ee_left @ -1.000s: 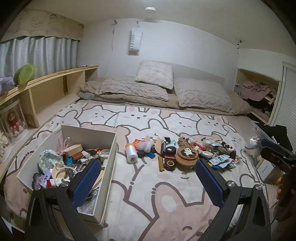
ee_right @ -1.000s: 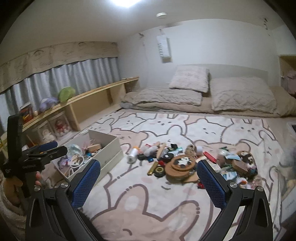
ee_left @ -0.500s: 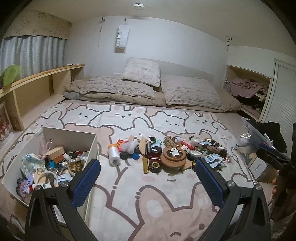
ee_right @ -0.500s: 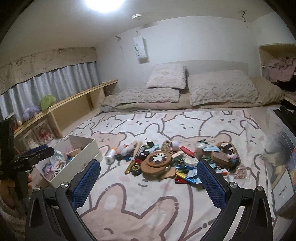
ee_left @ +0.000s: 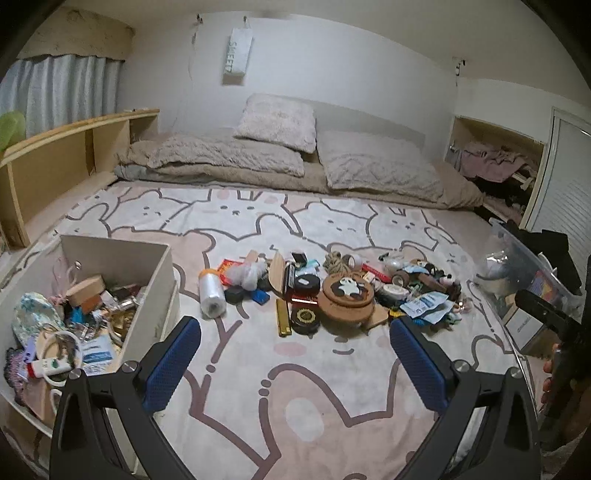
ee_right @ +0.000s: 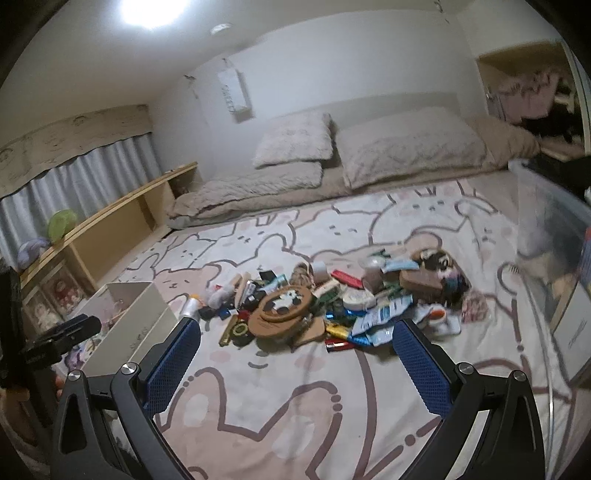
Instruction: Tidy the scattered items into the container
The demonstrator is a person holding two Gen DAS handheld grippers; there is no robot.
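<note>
Left hand-held gripper (ee_left: 295, 360) and right hand-held gripper (ee_right: 297, 360) both gape wide, holding nothing, hovering near the clutter pile (ee_left: 332, 291) (likely choosing a pick). White box (ee_left: 147, 302) sits left of the pile on the bed (ee_left: 295, 406), probably for a short carry.

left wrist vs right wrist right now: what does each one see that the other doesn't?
Only the left wrist view looks down into the white box, showing what is already in it. It also catches the right gripper's body at the right edge.

Only the right wrist view shows the ceiling light, the shelf with the green toy, and the left gripper's body at the left edge.

Both show the pile of loose items on the bunny blanket, the pillows, and their own gripper wide open and empty: left, right.
</note>
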